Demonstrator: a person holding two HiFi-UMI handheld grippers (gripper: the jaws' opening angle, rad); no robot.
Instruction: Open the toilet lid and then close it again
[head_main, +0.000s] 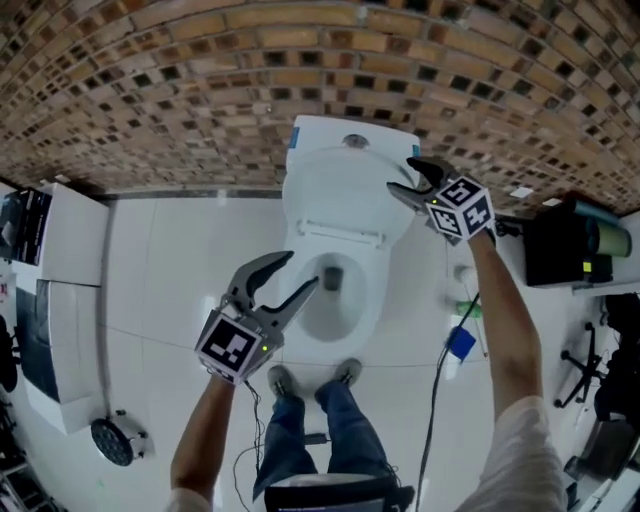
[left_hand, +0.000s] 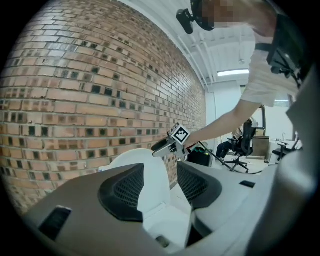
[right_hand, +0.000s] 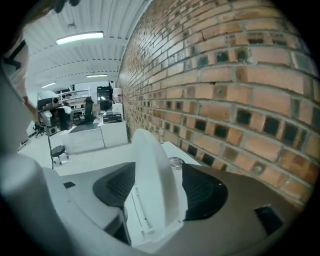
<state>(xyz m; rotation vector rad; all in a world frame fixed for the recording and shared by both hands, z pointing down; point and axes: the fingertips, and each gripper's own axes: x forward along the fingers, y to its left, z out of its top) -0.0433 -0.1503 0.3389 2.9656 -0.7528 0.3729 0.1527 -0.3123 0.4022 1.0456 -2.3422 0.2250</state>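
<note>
White toilet lid (head_main: 345, 195) upright inside right tool (head_main: 402, 173), jaws apart; left tool (head_main: 302, 269) apart, empty.

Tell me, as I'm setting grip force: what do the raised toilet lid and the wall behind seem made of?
The toilet lid: likely smooth white plastic; thin edge, even sheen, though the look leaves it open. The wall: matte, rough brick; mortar joints show.

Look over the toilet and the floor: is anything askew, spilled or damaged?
Nothing stands out. The white plastic toilet lid stands raised and upright, the white ceramic bowl looks intact, and the pale floor shows no spill.
</note>
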